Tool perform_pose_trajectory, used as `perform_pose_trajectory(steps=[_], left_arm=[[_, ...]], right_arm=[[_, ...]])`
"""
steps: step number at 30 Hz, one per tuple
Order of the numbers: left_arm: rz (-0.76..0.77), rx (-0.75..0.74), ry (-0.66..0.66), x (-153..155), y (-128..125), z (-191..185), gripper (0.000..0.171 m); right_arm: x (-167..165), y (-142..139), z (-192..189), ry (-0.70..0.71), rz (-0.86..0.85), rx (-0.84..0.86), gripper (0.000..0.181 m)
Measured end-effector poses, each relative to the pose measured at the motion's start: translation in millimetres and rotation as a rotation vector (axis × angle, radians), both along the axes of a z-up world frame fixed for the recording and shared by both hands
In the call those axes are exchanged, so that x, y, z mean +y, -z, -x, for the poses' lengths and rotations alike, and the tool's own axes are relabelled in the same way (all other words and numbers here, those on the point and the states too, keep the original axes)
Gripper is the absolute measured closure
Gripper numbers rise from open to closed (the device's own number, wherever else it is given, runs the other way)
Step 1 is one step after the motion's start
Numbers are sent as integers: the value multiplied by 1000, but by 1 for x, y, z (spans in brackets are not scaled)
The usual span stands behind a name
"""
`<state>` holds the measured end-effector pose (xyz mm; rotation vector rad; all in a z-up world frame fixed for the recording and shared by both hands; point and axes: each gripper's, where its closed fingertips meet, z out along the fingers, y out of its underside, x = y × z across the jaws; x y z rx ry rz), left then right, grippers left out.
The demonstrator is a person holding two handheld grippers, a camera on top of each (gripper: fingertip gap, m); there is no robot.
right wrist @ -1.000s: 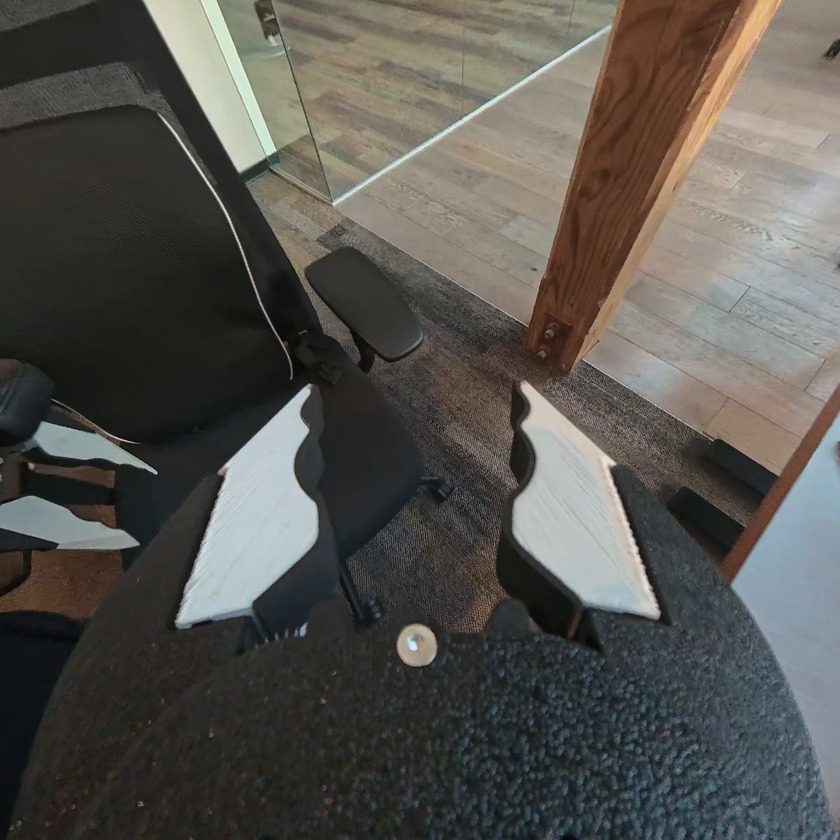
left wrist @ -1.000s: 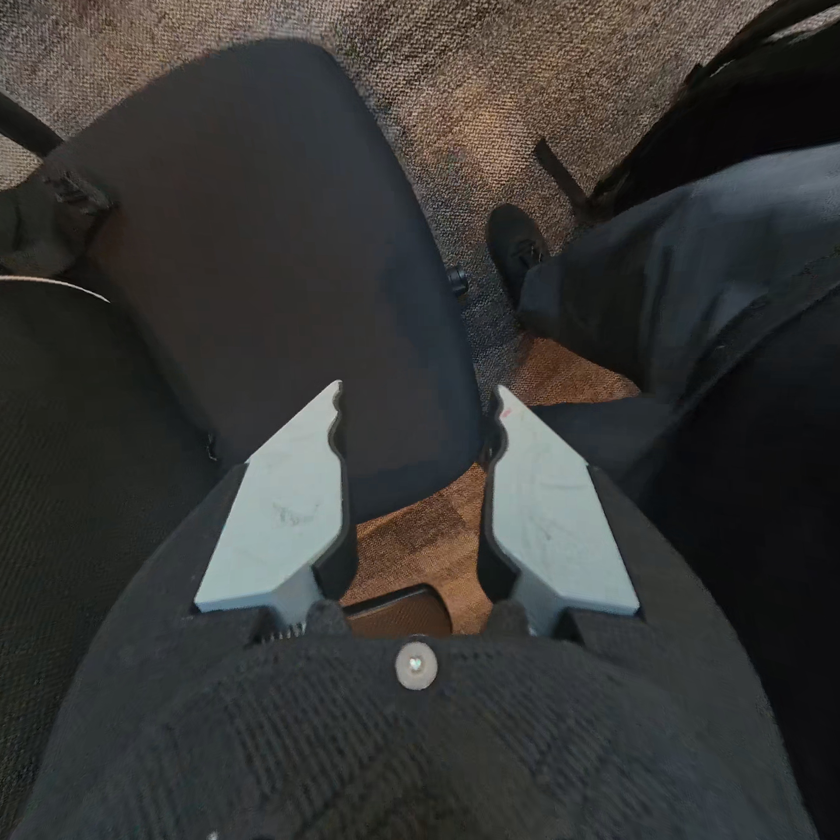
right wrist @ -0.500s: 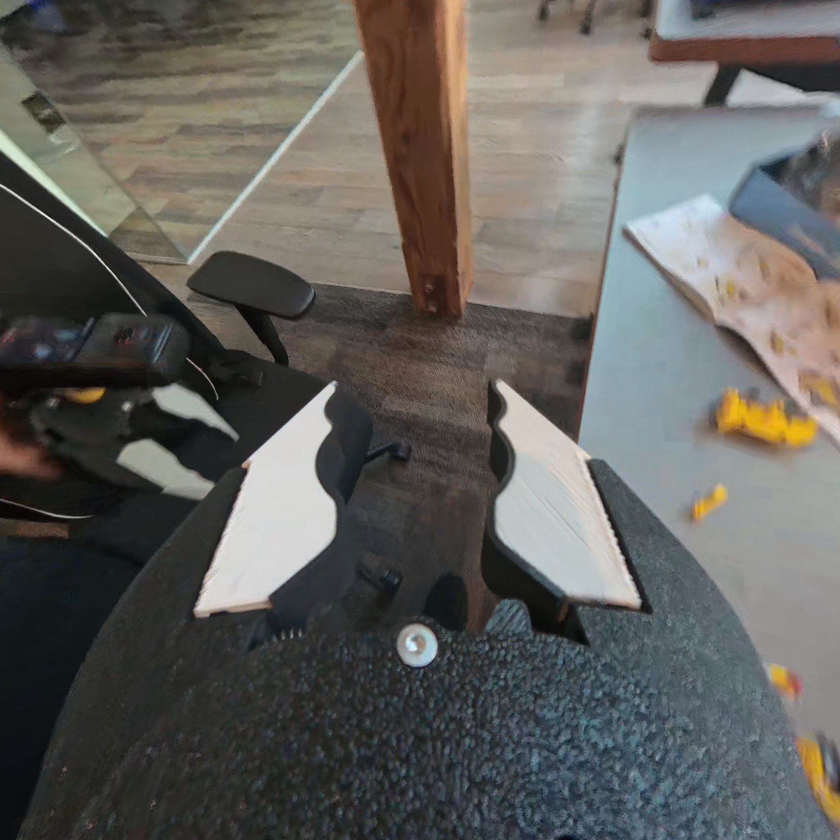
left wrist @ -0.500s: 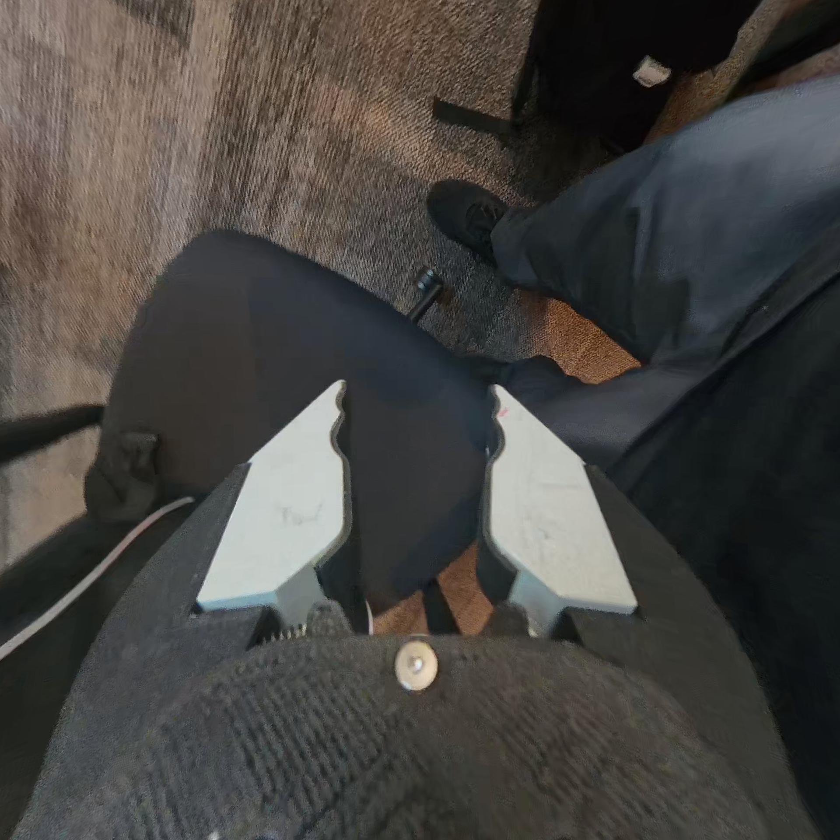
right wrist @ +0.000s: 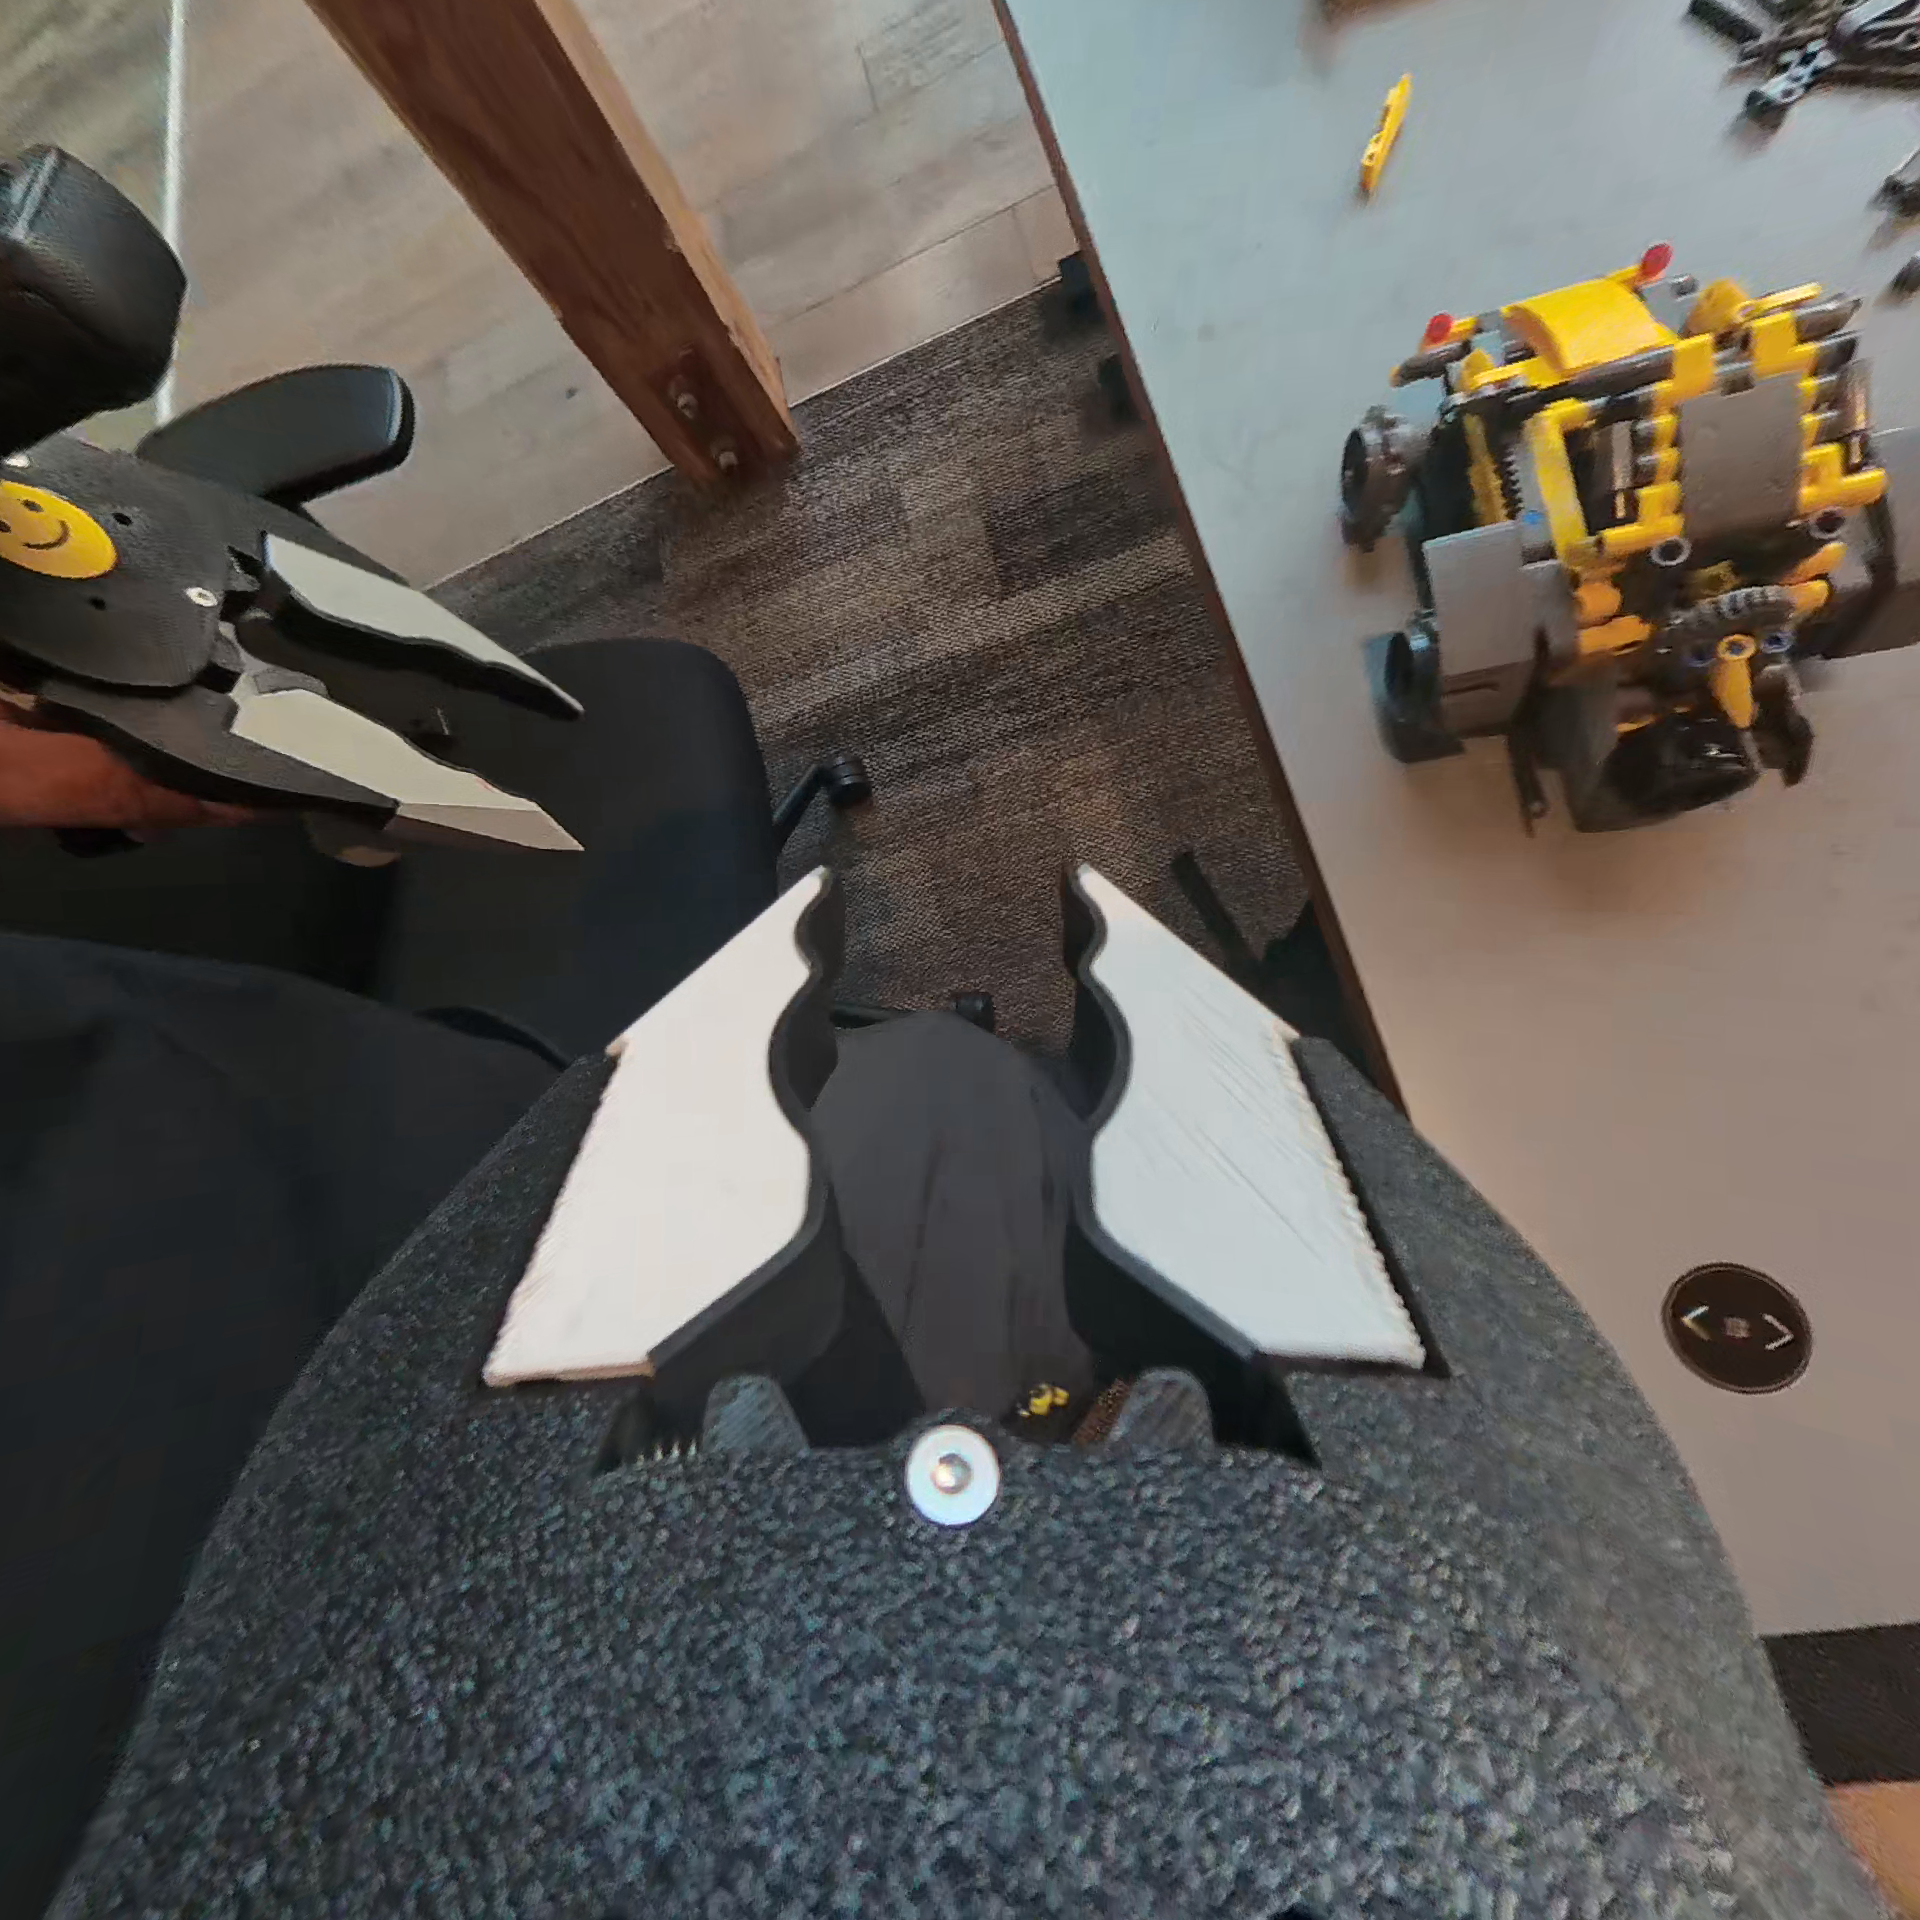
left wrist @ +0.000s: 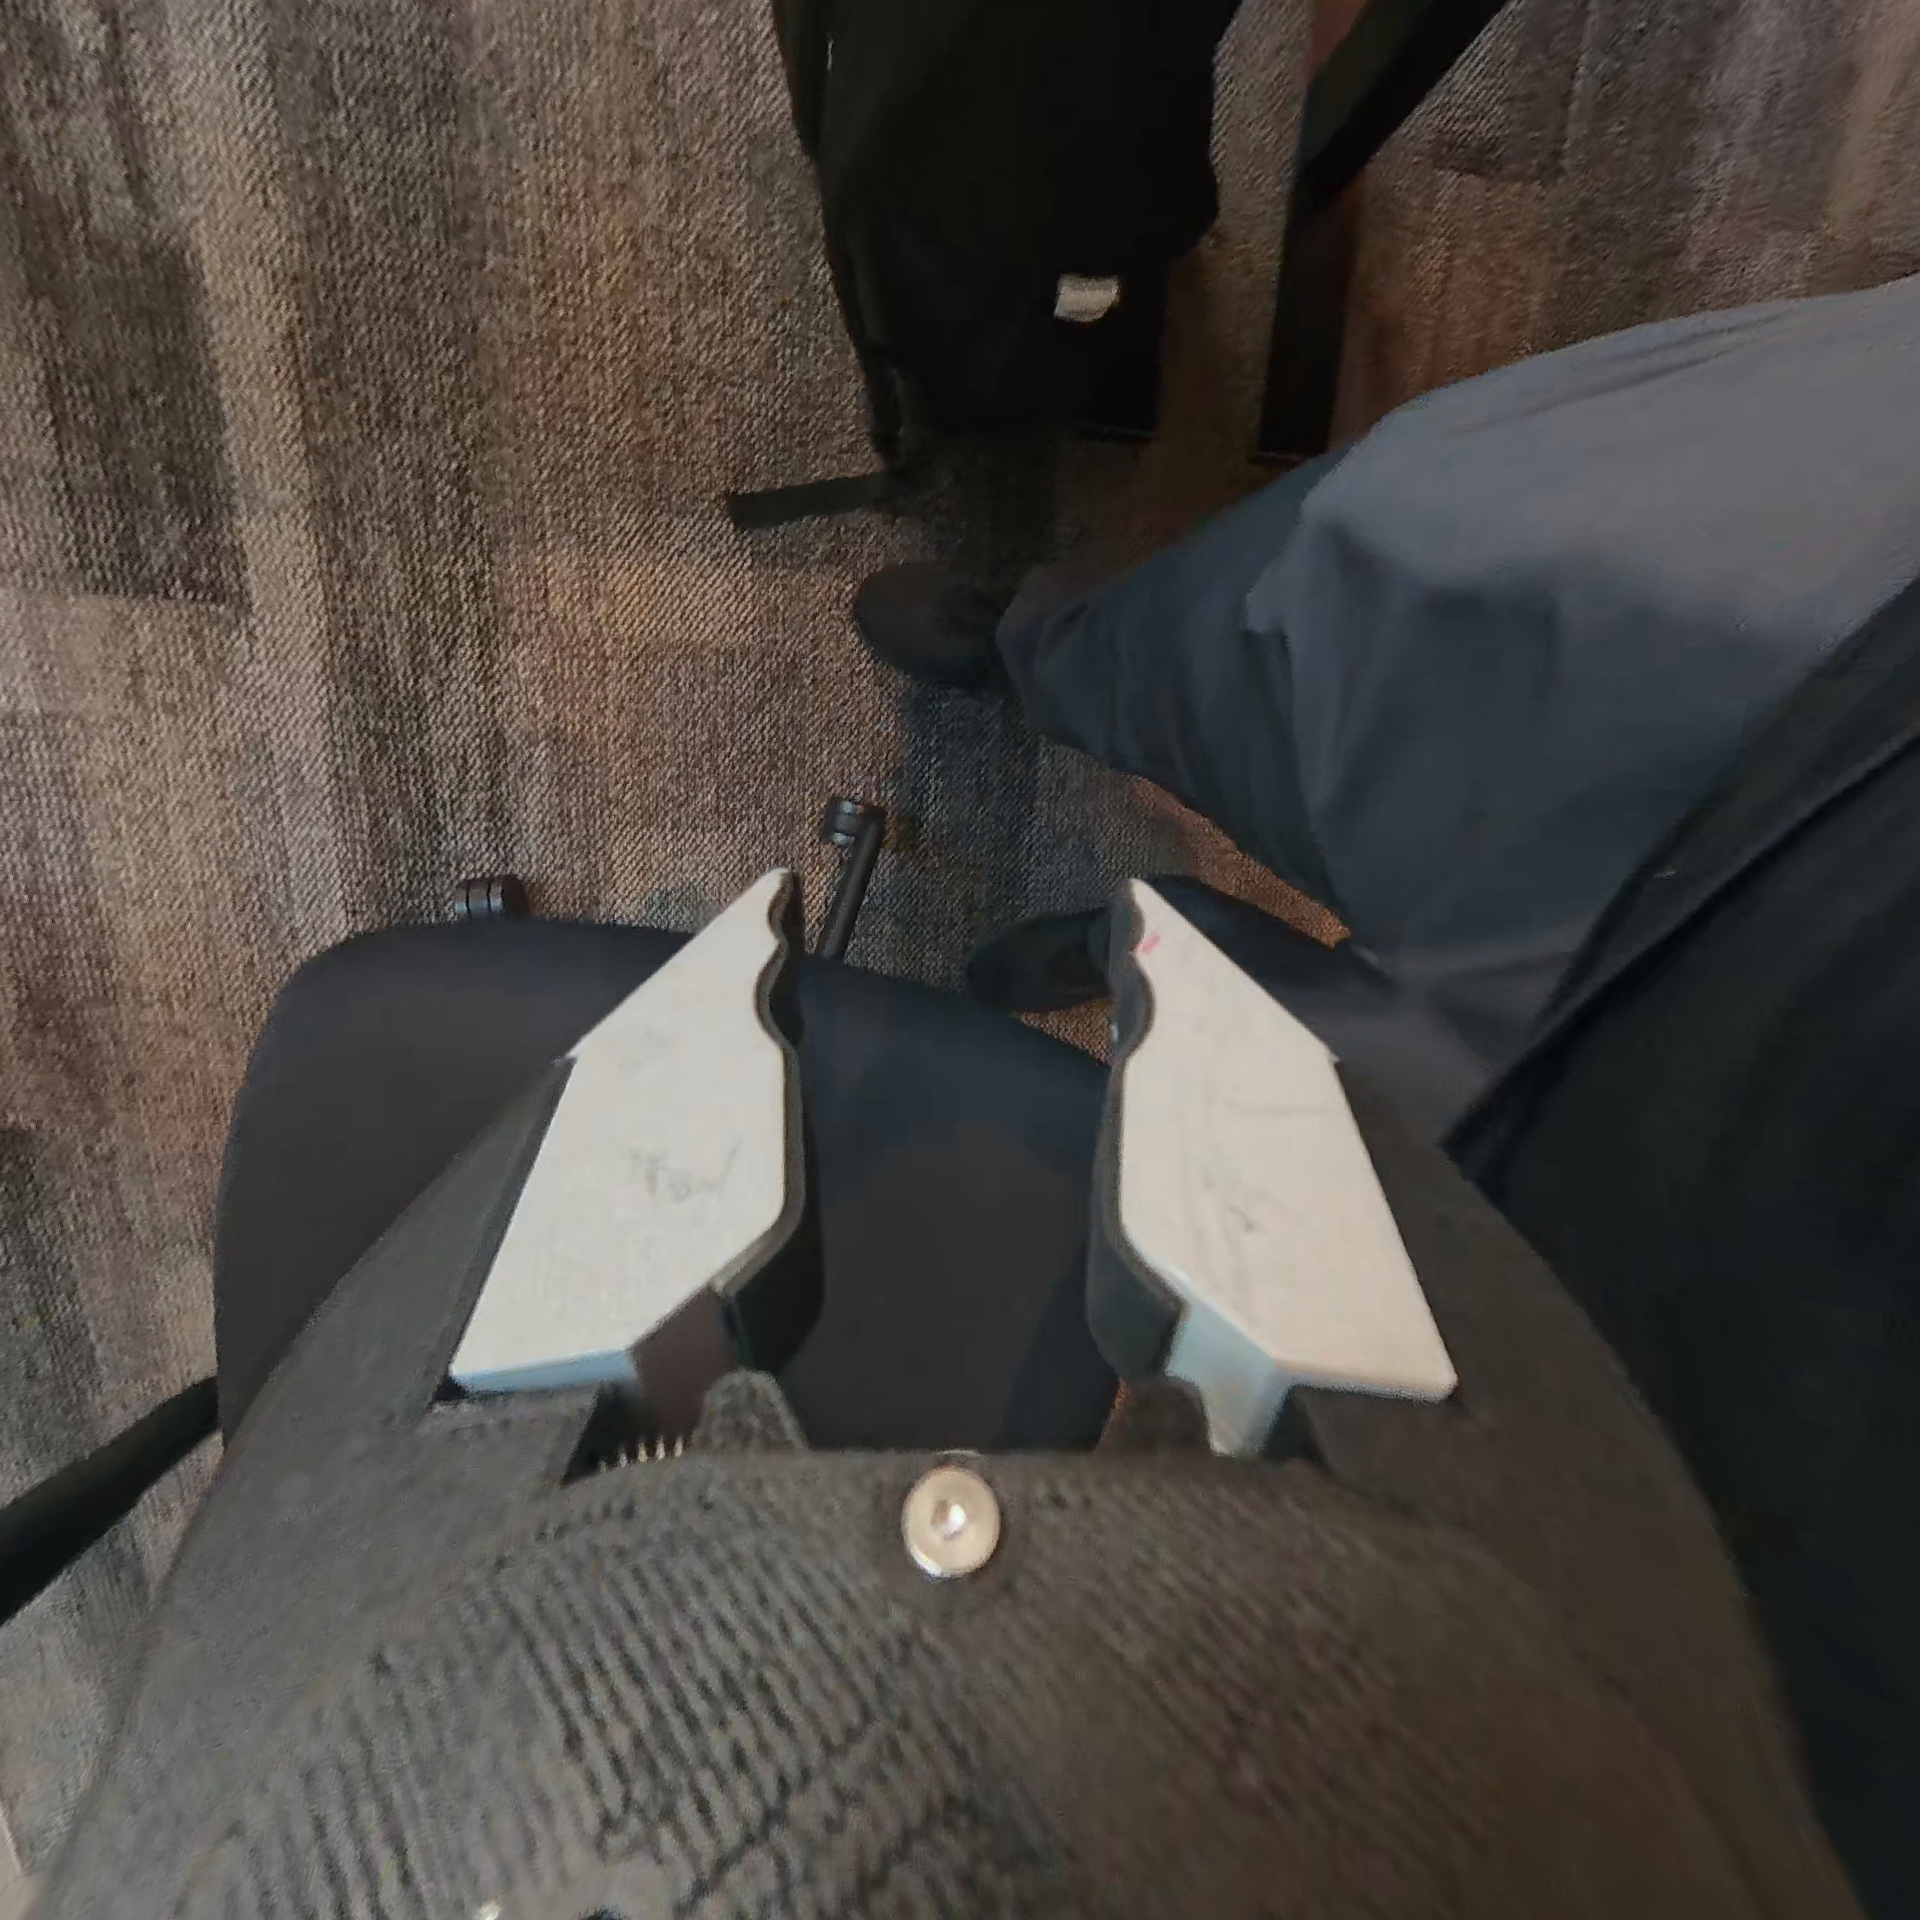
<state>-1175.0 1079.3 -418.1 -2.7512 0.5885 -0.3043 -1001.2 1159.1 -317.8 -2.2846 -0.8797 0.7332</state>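
The carpet (left wrist: 436, 436) fills most of the left wrist view; the desk (right wrist: 1558, 987) takes the right side of the right wrist view, its edge running from far left to near right. Between them a chair (right wrist: 644, 790) stands on the carpet, its seat directly under the left gripper (left wrist: 951, 914), which hangs above it touching nothing, fingers apart and empty. The person's leg (left wrist: 1455, 644) lies to the right, a shoe (left wrist: 920, 618) beyond it, so both tools seem held over the lap, away from the desk.

The right gripper (right wrist: 951, 883) is also empty, fingers spread, over dark cloth near the desk edge.

Only the right wrist view shows the desk: a yellow and grey brick model (right wrist: 1621, 520) sits far right, well apart from either gripper, with a loose yellow piece (right wrist: 1384, 130) farther off. It also shows a wooden post (right wrist: 582, 229). Only the left wrist view shows the leg and shoe.
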Motion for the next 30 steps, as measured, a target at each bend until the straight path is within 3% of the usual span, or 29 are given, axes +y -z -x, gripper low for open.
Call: perform_pose_trajectory(steps=[3, 7, 14, 18, 21, 24, 30], left_arm=[[-27, 16, 4, 20, -8, 4, 114], [-93, 16, -40, 69, -32, 32, 114], [-203, 30, -265, 183, -88, 148, 115], [-176, -52, -429, 246, -114, 215, 119], [-162, -109, -538, 297, -141, 262, 129], [-205, -116, -619, 345, -174, 314, 123], [-270, -139, -778, 422, -225, 417, 114]], right_arm=[[13, -5, 13, -24, -8, 15, 140], [30, -12, 59, -111, -11, 59, 141], [82, -32, 177, -414, -41, 151, 140], [118, -49, 227, -542, -22, 188, 139], [138, -69, 245, -611, -2, 236, 139], [164, -79, 254, -651, -31, 252, 139], [218, -109, 265, -522, -58, 358, 134]])
